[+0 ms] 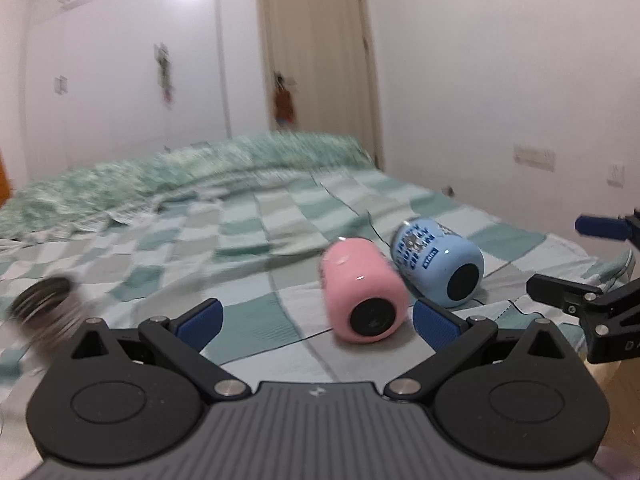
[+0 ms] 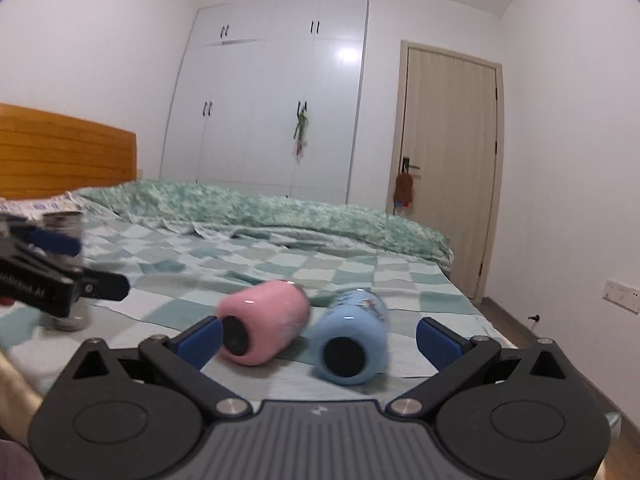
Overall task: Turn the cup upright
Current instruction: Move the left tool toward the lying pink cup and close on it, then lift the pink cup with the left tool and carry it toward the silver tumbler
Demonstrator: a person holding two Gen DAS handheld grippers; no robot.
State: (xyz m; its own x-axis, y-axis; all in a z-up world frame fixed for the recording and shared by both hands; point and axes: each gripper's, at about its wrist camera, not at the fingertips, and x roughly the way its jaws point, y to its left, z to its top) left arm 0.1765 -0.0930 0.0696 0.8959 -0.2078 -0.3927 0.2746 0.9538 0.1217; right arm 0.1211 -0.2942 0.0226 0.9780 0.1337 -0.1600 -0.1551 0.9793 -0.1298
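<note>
right wrist: pink cup [image 2: 264, 326] and blue cup [image 2: 352, 344] lie sideways.

Two cups on bed: one pink cup [image 1: 362, 294] [image 2: 264, 322], one blue cup [image 1: 438, 266] [image 2: 352, 344]. One metal cup [image 2: 66, 272]. Two grippers.

A domestic bedroom. A bed [image 2: 280, 264] with a green-and-white checked sheet and a rumpled green quilt [image 2: 288, 212] fills the foreground, backed by a wooden headboard [image 2: 60, 152]. A white built-in wardrobe [image 2: 272, 96] spans the far wall beside a pale wooden door [image 2: 450, 172]. Wall sockets [image 2: 622, 291] sit low on the plain white right-hand wall.
</note>
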